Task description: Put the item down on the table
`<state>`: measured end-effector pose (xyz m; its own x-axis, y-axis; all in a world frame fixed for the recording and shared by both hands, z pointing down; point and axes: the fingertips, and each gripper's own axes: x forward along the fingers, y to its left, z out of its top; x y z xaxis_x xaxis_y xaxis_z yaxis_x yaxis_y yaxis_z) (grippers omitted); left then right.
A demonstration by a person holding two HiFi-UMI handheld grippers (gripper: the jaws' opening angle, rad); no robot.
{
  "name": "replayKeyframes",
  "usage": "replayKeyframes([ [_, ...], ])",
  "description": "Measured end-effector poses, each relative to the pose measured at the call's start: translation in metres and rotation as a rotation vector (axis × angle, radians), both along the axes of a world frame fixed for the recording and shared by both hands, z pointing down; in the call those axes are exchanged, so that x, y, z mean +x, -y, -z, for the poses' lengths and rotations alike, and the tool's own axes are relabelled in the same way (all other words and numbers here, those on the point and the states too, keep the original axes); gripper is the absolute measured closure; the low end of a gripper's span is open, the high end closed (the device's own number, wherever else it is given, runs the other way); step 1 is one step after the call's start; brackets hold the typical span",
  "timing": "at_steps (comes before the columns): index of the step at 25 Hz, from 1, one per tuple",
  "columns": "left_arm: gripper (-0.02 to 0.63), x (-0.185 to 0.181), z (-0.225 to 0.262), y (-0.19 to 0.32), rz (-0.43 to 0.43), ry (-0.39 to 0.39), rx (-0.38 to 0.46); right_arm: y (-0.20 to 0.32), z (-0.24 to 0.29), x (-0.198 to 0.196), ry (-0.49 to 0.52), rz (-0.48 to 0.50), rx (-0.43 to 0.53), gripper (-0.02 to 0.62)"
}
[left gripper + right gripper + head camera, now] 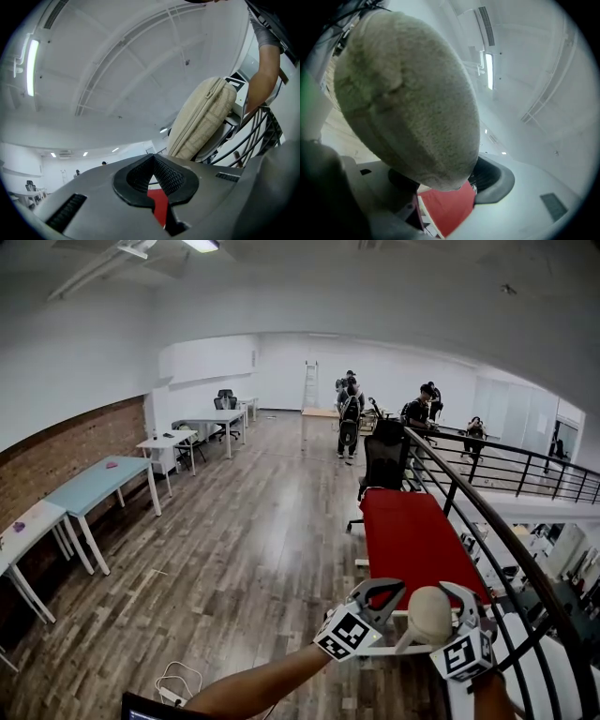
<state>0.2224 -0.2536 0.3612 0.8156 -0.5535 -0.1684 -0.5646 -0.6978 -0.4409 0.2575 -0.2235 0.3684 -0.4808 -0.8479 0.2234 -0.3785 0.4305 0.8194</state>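
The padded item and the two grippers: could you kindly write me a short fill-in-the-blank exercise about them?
The right gripper is shut on the beige padded item, while the left gripper, jaws together, holds ____.
The table ahead of them has a ____ top.
Beyond its far end stands a black office ____.
Missing words: nothing; red; chair.

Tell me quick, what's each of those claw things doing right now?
Left gripper: closed, empty.
Right gripper: closed on the beige cushion.
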Motion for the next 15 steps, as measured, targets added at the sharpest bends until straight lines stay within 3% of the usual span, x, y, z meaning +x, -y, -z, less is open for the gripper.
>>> replayKeyframes([
  [10,0.601,-0.009,-0.017,0.086,0.044,-0.011,-0.039,0.094,-0.015,-0.005,0.057,0.048,-0.02,0.305],
  [15,0.601,0.005,-0.015,0.133,0.097,0.013,-0.039,0.141,-0.012,0.017,0.073,0.077,-0.035,0.305],
])
